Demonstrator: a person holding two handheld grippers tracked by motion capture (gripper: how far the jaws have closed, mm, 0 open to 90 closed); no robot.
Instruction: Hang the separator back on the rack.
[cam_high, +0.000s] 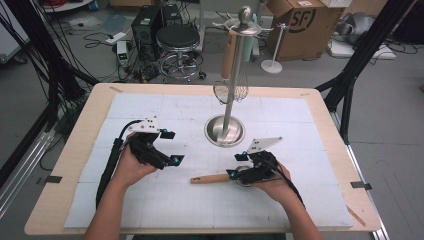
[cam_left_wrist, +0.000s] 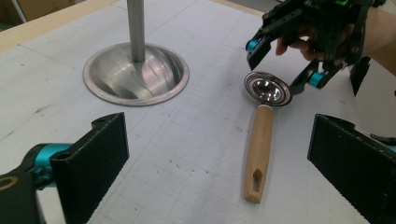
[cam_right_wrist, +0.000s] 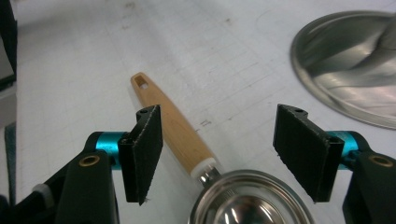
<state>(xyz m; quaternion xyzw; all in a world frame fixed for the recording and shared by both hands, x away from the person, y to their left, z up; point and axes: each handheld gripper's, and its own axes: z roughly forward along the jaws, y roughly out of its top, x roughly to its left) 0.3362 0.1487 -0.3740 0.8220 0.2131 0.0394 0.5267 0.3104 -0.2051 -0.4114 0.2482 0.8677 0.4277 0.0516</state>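
From the high view, a wooden-handled strainer (cam_high: 216, 178) is seen lying flat on the white surface (cam_high: 150, 210), in front of the utensil stand (cam_high: 225, 131), with the right gripper (cam_high: 239, 169) poised over its metal end and the left gripper (cam_high: 171, 147) held apart, off to the left. In the left gripper view, the jaws are spread wide with nothing between them, and the strainer (cam_left_wrist: 259, 149) is laid out ahead, its steel bowl toward the right gripper (cam_left_wrist: 276, 65) and the slotted handle tip nearer the camera. In the right gripper view, the jaws are parted and straddle the neck where the wooden handle (cam_right_wrist: 173, 126) meets the steel bowl (cam_right_wrist: 247, 200), not yet closed. The piece is judged light and rigid; the polished bowl would likely slip, so the wood just behind the collar is the better hold.
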